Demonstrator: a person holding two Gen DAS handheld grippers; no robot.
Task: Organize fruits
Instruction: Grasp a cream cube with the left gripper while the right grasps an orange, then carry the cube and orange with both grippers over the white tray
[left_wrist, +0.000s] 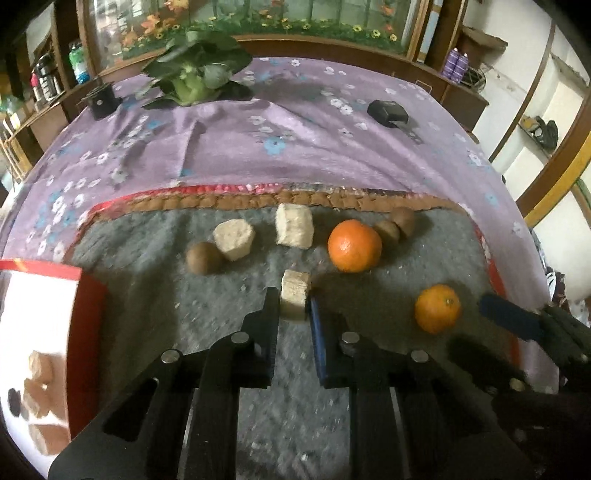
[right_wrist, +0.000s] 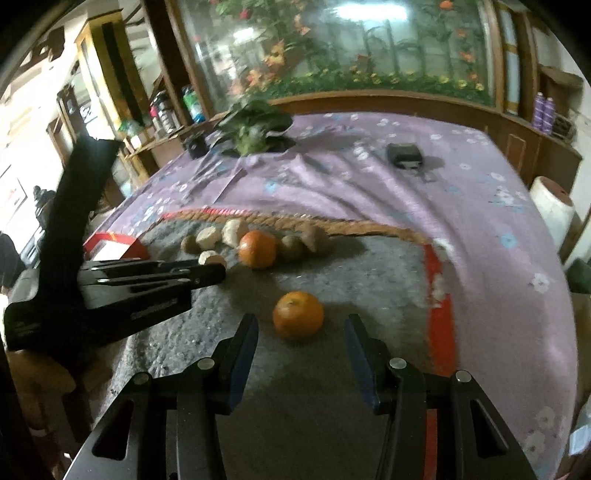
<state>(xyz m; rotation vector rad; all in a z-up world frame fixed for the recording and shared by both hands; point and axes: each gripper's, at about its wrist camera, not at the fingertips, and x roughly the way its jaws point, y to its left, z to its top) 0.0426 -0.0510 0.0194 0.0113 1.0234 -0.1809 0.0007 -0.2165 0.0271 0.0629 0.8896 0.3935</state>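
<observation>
My left gripper (left_wrist: 293, 306) is shut on a pale cream fruit chunk (left_wrist: 294, 299) on the grey mat (left_wrist: 184, 317). Two more pale chunks (left_wrist: 233, 239) (left_wrist: 294, 225), three brown fruits (left_wrist: 203, 257) (left_wrist: 387, 232) (left_wrist: 404, 220) and a large orange (left_wrist: 354, 245) lie in a row behind it. A smaller orange (right_wrist: 298, 314) sits partly between the fingertips of my open right gripper (right_wrist: 301, 325), and the pads stand clear of it. In the right wrist view the left gripper (right_wrist: 218, 267) reaches in from the left with the chunk (right_wrist: 210, 257) at its tip.
A red box (left_wrist: 88, 325) with a white inside holds several beige pieces at the mat's left edge. The purple floral cloth (left_wrist: 295, 147) carries a leafy green vegetable (left_wrist: 195, 74), a black block (left_wrist: 101, 99) and a dark flat object (left_wrist: 388, 110). A white roll (right_wrist: 554, 210) stands at the right.
</observation>
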